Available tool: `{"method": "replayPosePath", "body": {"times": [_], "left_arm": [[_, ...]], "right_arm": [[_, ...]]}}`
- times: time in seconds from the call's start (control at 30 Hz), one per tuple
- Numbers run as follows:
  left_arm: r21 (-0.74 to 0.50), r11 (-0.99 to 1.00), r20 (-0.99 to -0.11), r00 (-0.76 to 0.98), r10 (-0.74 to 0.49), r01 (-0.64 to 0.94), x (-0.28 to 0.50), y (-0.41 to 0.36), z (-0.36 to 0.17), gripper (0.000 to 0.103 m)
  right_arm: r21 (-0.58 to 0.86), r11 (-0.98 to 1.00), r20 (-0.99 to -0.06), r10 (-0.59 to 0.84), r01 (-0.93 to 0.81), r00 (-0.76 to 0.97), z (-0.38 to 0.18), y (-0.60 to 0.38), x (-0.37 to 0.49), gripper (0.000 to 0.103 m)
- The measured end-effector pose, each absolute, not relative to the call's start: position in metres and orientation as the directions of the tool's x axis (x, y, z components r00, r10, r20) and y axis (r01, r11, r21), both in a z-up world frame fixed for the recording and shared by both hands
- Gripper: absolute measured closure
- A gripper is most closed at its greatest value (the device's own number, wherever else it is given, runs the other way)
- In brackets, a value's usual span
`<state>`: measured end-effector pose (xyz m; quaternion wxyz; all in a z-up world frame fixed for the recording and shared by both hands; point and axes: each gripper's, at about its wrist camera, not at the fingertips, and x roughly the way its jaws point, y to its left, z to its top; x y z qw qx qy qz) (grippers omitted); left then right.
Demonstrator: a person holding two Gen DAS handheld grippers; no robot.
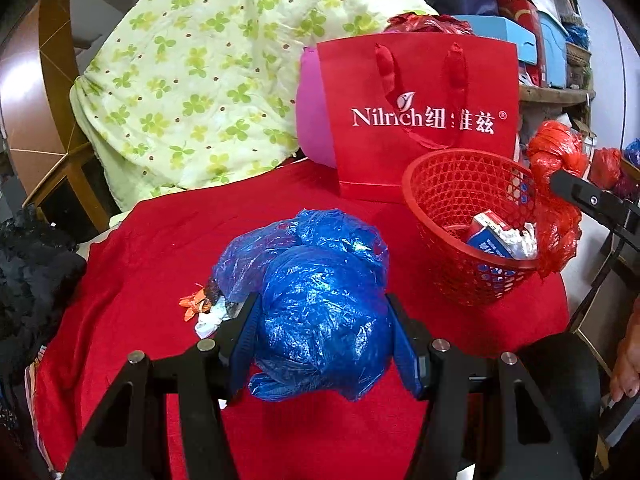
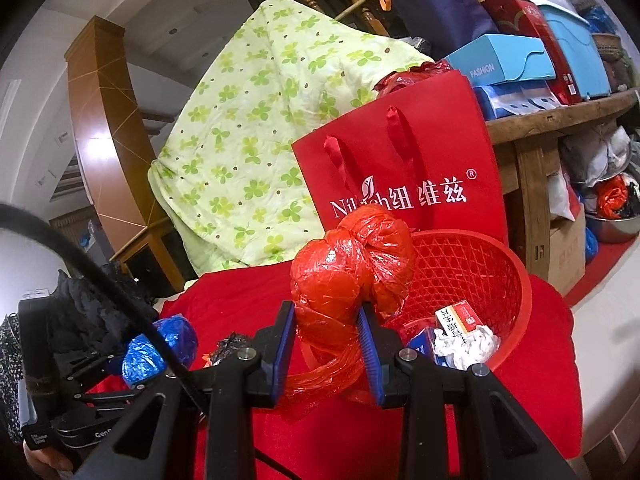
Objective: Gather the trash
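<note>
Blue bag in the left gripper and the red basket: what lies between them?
Only bare red cloth lies between the blue bag and the red basket, as the left wrist view shows.

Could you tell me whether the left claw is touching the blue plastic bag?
Touching: the left wrist view shows the left claw pressing both sides of the blue plastic bag.
</note>
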<state>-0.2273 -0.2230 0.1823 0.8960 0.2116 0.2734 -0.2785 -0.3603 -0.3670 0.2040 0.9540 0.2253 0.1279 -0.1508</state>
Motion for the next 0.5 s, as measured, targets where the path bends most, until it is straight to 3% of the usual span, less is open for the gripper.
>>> {"method": "replayPosePath", "body": {"times": [0.5], "left_arm": [[0.243, 0.722, -0.624, 0.674, -0.395, 0.648, -0.238, -0.237, 0.177, 0.041]], "right_arm": [[0.412, 0.838, -0.307, -0.241, 0.357, 0.921, 0.199, -0.375, -0.369, 0.069]]}}
